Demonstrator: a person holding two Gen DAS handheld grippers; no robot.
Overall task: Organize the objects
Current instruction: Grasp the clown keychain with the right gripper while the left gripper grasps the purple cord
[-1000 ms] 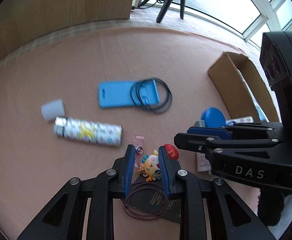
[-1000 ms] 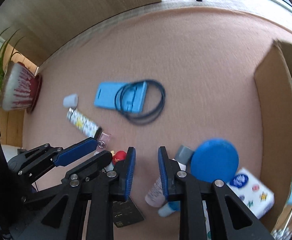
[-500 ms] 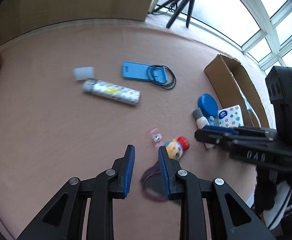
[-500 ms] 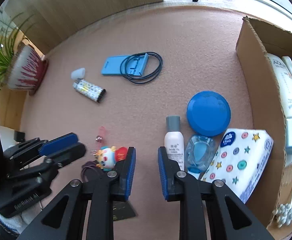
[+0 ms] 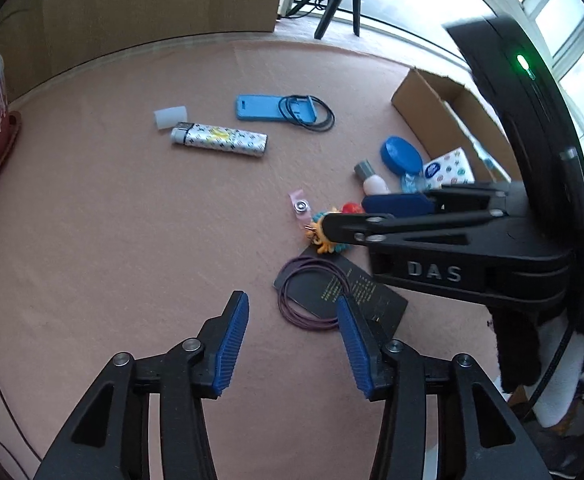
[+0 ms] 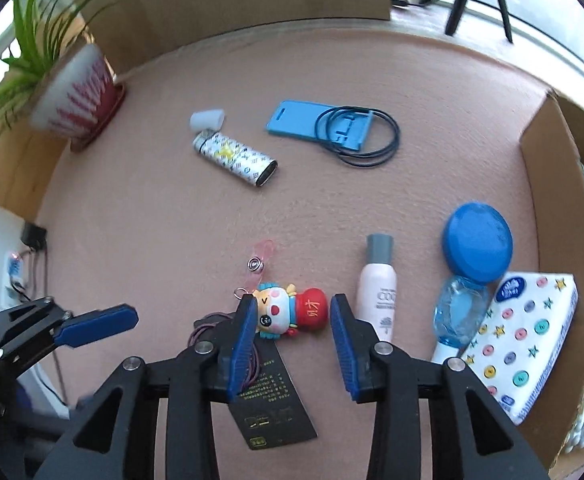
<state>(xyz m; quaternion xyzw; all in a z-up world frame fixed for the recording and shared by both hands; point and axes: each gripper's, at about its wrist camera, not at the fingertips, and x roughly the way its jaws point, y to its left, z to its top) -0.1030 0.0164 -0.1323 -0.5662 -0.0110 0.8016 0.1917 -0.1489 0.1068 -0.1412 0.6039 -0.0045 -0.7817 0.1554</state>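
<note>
opening right gripper (fingers apart) above cartoon keychain.

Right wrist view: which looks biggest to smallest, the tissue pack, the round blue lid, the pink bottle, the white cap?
1. tissue pack, though it lies nearest the camera
2. round blue lid
3. pink bottle, close to the lid, so unsure
4. white cap, farthest away

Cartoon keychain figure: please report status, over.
Left gripper, right gripper both opening, empty. Keychain figure on mat, between right fingers, untouched. Pink bottle close beside.
</note>
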